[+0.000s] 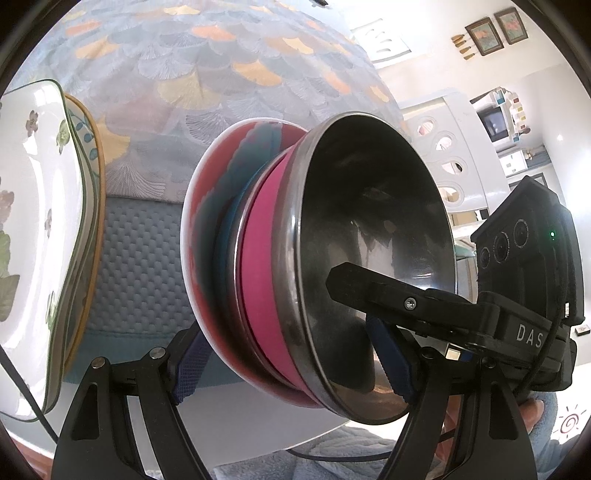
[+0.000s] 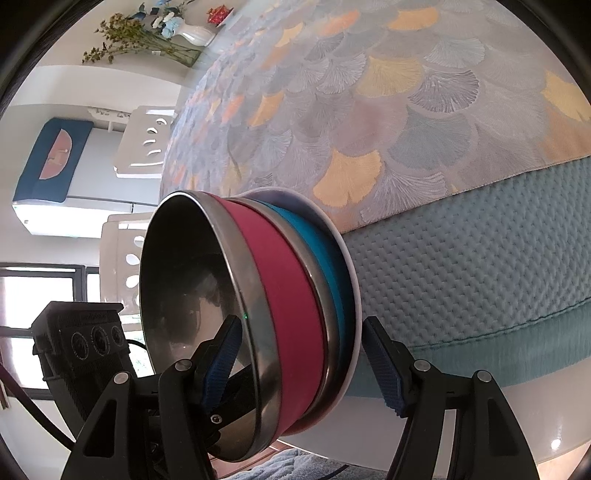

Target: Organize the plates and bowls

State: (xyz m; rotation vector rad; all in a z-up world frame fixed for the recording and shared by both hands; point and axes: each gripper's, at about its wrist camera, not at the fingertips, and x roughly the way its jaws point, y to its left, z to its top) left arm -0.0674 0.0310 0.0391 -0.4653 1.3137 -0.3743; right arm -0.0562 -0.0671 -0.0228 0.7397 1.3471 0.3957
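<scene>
A nested stack stands near the table's edge: a steel bowl [image 1: 369,206] [image 2: 192,266] with a pink outside, a teal bowl [image 2: 325,251] under it, and a round red and teal plate [image 1: 214,206] [image 2: 352,280] at the base. My left gripper [image 1: 288,343] is shut on the stack, one pad [image 1: 391,354] inside the steel bowl, the other [image 1: 188,369] under the plate. My right gripper [image 2: 303,321] clamps the opposite side the same way, with one pad [image 2: 221,354] in the bowl and one pad [image 2: 384,369] by the plate's underside.
Two square plates lie stacked at the left, a white floral one [image 1: 33,221] on one with an orange rim [image 1: 92,177]. They rest on a blue quilted placemat [image 1: 140,266] [image 2: 461,277] over a fan-patterned tablecloth [image 1: 221,92]. White chairs [image 1: 443,147] stand beyond, and a vase of flowers [image 2: 192,35].
</scene>
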